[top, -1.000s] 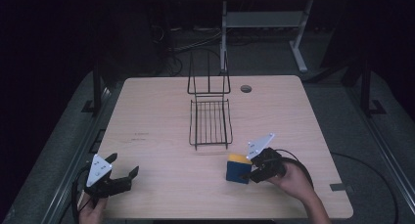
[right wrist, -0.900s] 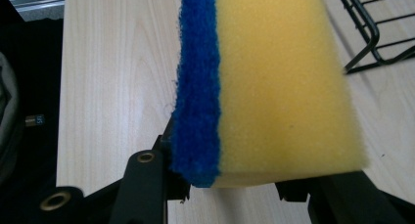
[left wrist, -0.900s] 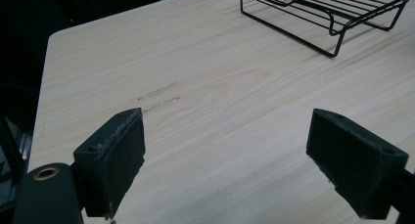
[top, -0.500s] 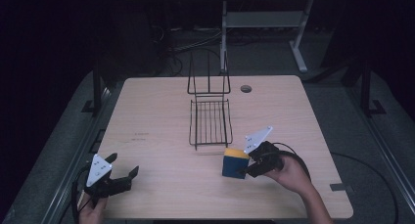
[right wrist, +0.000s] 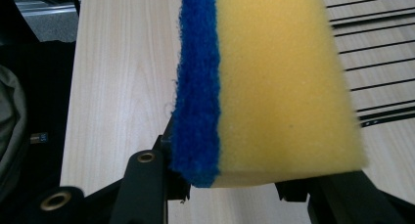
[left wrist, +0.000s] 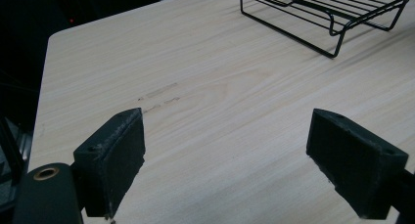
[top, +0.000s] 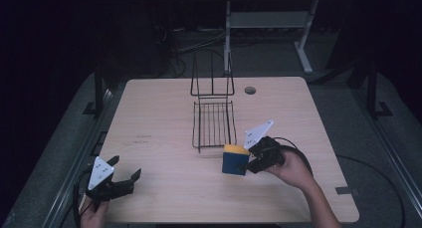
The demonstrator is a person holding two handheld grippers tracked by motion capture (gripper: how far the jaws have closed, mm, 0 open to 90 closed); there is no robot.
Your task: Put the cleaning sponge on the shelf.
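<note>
High view: right gripper [top: 247,163] clamping sponge [top: 235,159]

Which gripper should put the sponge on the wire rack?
Right. The right gripper already clamps the sponge just beside the wire rack; the left gripper sits open, far off.

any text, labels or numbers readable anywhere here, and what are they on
None can be read.
The sponge held in the right tongs has plain blue and yellow faces.
The wire rack, the wooden table and the left tongs carry no lettering.
The faint dark marks on the tabletop are scuffs, not writing.
</note>
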